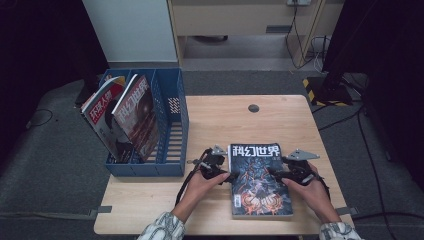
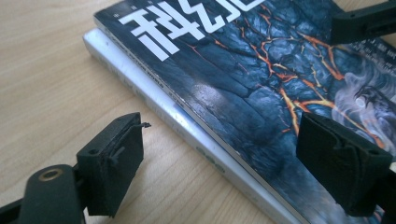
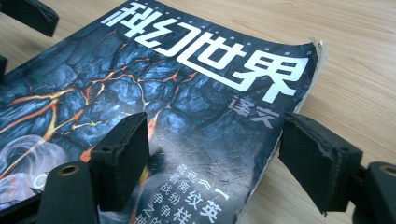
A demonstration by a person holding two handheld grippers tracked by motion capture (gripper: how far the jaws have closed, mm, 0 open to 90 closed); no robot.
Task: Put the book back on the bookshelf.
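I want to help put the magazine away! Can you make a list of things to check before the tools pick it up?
1. Left tool open and straddling the left edge of the top magazine: ok.
2. Right tool open and straddling the magazine's right edge: ok.
3. Pads pressing on the cover: not ok, both tools are open with gaps showing.
4. Only one magazine between the jaws: cannot tell, a second magazine lies right underneath.
5. Free slot in the blue file rack: ok, the right compartment looks free.
6. Wooden table bare between magazine and rack: ok.
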